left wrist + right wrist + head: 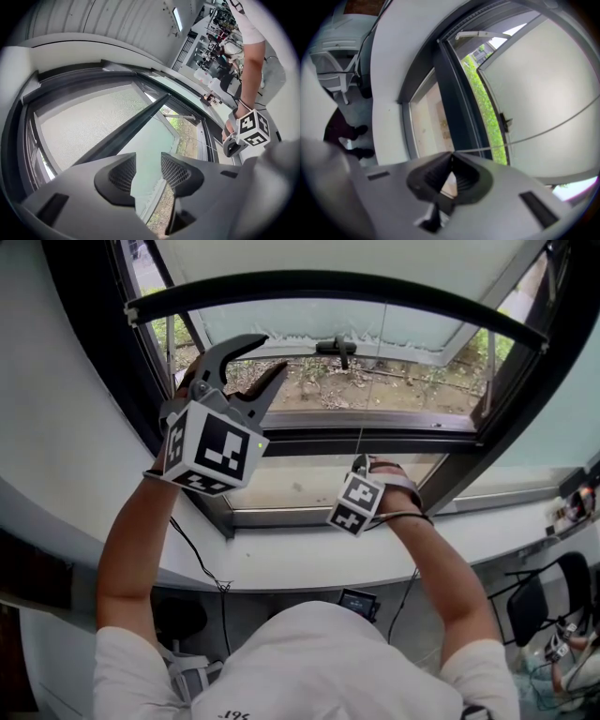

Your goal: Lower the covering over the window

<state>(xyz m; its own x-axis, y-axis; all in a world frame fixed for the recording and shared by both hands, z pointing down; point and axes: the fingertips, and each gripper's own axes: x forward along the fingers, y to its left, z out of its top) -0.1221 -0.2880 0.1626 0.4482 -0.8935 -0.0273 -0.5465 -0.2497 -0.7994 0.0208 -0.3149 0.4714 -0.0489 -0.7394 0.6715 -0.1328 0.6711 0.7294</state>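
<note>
Two claws in play: the right claw [451, 158] is pinched tight on the thin pull cord [534, 136], low in front of the glass. The left claw [147, 171] hangs spread and empty up by the window frame [375, 442]. The blind [281, 320] only covers the upper part of the window. It looks light and floppy, so the cord's the place to grab. That cord's skinny and probably slips easily, so steady pulls.
</note>
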